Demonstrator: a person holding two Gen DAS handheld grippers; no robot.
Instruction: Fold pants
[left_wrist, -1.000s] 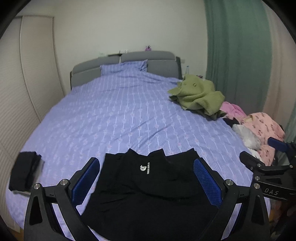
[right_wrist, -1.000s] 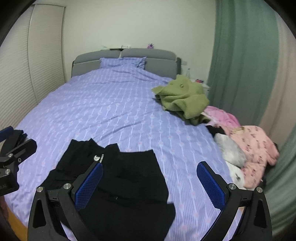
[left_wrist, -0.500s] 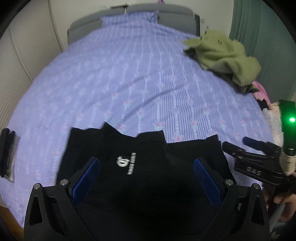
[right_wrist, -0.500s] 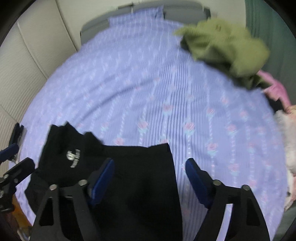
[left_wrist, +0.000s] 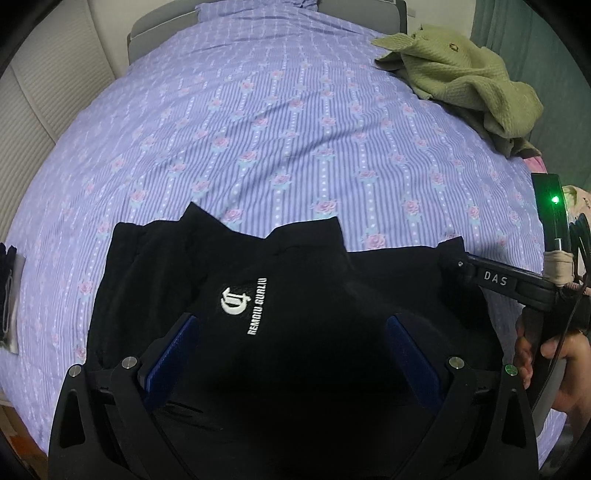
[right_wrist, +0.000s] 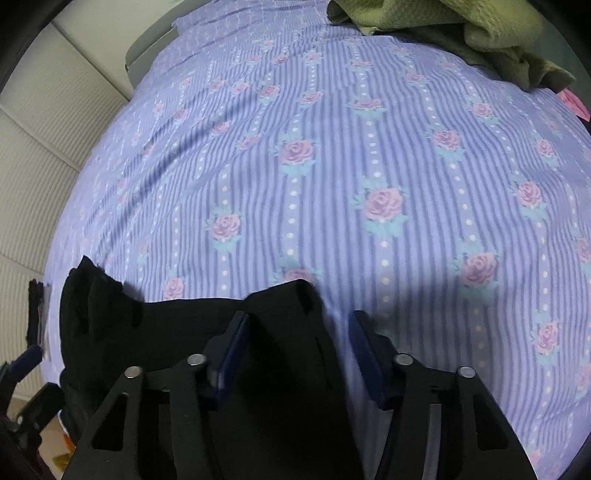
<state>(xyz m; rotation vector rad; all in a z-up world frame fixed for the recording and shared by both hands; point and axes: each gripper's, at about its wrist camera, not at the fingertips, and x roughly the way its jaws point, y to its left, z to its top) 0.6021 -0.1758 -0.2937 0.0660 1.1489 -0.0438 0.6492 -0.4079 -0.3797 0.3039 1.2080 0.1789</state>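
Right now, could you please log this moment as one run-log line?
task: fold pants | left claw: open above black pants | right claw: closing around pants edge, not yet pinched | bed

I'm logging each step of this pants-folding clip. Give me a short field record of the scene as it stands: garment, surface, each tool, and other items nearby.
garment: black pants with a white logo, lying rumpled on the bed
surface: purple striped floral bedspread
left tool: open, low over the pants by the logo
right tool: jaws have just been closing, straddling the pants' edge, pads not yet pressing
other items: green sweater at the bed's far right; a dark item at its left edge
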